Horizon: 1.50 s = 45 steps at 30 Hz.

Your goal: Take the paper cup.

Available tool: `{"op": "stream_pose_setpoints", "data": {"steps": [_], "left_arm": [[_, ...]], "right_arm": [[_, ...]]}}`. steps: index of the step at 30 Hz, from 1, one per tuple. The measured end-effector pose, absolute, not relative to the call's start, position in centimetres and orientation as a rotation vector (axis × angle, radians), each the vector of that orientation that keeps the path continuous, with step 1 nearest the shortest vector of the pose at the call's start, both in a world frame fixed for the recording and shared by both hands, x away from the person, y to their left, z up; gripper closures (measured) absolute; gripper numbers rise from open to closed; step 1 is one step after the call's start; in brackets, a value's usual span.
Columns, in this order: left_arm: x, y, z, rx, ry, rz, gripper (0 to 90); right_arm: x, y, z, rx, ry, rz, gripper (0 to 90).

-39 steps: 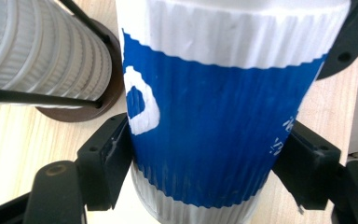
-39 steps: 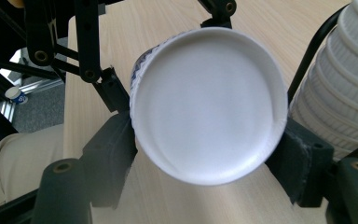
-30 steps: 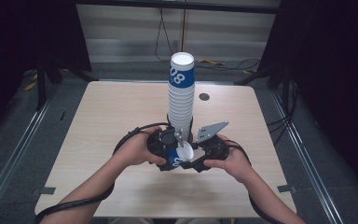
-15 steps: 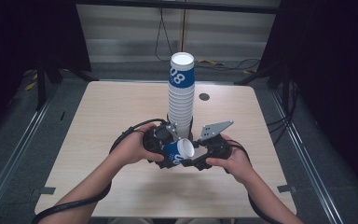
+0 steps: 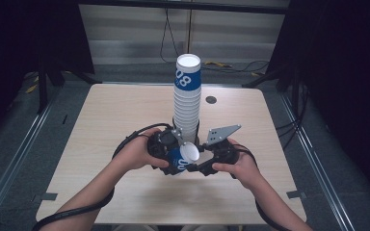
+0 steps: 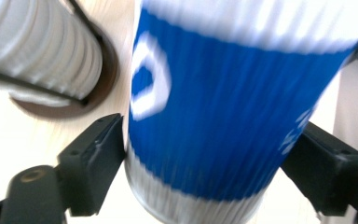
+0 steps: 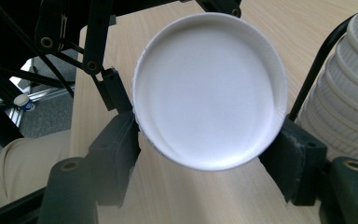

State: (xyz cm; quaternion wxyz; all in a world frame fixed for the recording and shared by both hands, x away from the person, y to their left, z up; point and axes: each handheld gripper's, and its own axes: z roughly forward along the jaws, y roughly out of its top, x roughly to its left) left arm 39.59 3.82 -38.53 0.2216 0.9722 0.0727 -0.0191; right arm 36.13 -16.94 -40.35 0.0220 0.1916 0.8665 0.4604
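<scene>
Risk centres on the single blue-and-white paper cup (image 5: 182,159), which lies on its side above the near middle of the table (image 5: 101,144), between the two hands and just in front of the tall stack of cups (image 5: 188,96). In the right gripper view the right tool (image 7: 205,154) is clenched on the cup's end, its pads pressing both sides of the white disc. In the left gripper view the left tool (image 6: 214,158) straddles the blue band (image 6: 223,116); its jaws have just been opening, one pad at the wall and the other apparently off it, so I judge it released.

That leaves one grip carrying the cup, and it sits near the end rather than the middle. Thin paper flexes, so a hard squeeze could dent the wall, while a loose one could let the cup pivot or slide out onto the table. As the left tool pulls away, a pad catching the ribbed wall could tug the cup askew. The stack stands close behind both tools, and a knock from a jaw or a trailing cable (image 5: 130,139) could tip it
</scene>
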Motion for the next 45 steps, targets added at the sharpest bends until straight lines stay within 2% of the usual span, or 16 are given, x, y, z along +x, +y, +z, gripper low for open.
{"op": "stream_pose_setpoints", "data": {"steps": [7,10,15,26,45], "left_arm": [[39.9,4.7,-38.9,2.656,0.272,-0.090,16.1],[40.1,4.9,-39.0,2.677,0.225,-0.085,17.4],[40.0,5.2,-39.0,2.651,0.253,-0.089,17.4],[39.9,6.7,-39.3,2.527,0.325,-0.104,17.0],[39.6,8.1,-41.1,2.439,0.408,-0.114,17.0]], "right_arm": [[36.2,-17.8,-40.0,0.611,2.665,1.445,30.8],[36.2,-17.9,-40.0,0.615,2.663,1.431,30.8],[36.3,-18.3,-40.2,0.628,2.657,1.437,30.8],[36.3,-19.5,-40.3,0.683,2.616,1.451,30.8],[36.2,-20.5,-40.6,0.745,2.569,1.484,30.6]]}}
